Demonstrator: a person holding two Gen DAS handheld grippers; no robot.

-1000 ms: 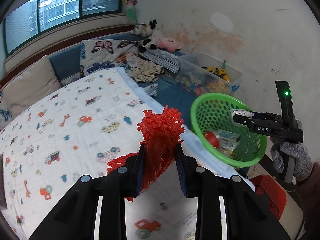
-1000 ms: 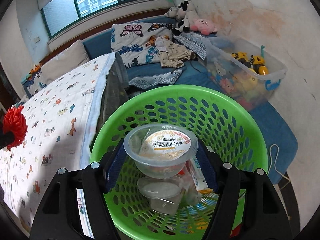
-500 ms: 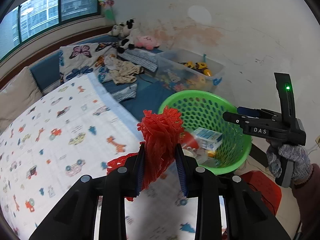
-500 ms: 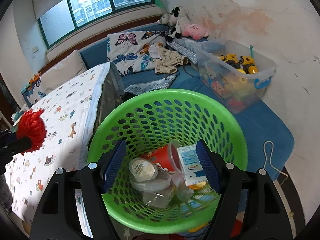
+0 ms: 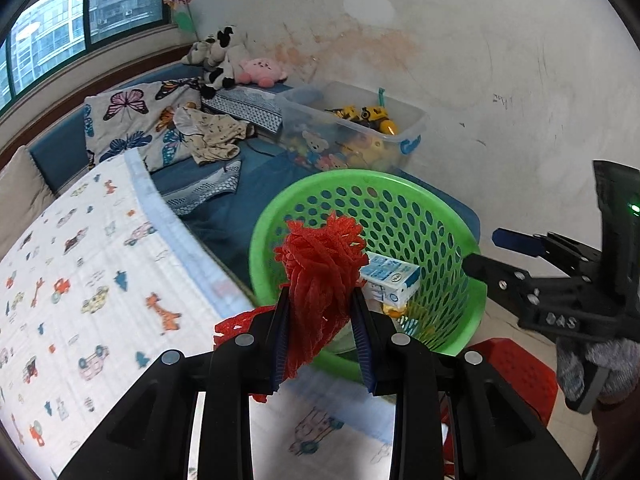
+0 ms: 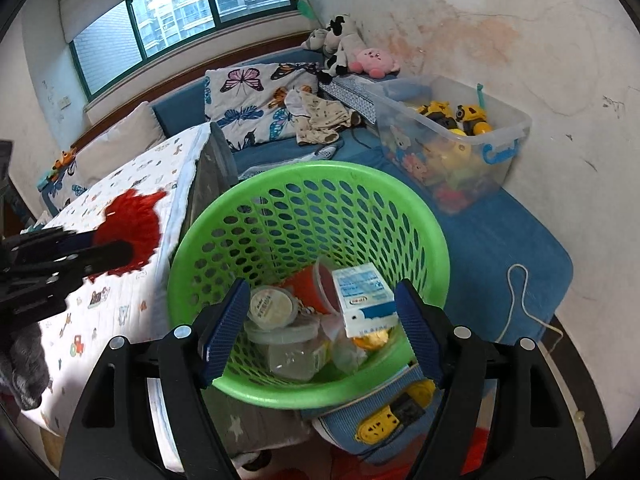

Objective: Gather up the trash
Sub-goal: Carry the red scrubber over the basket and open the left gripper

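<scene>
Where the bed with its printed blanket (image 5: 80,264) ends, a green perforated basket (image 5: 400,208) is seen just beside its edge, and a clear toy bin (image 6: 460,136) is set farther back on the blue mat. Inside the basket a blue-and-white carton (image 6: 362,300), a red cup (image 6: 316,292) and clear lidded tubs (image 6: 276,312) are piled together. A bunch of red mesh netting (image 5: 324,264) is clamped between the pads of the left gripper (image 5: 322,336) just short of the basket rim, while the right gripper (image 6: 316,328) is held over the basket with nothing between its jaws, which are opening.
</scene>
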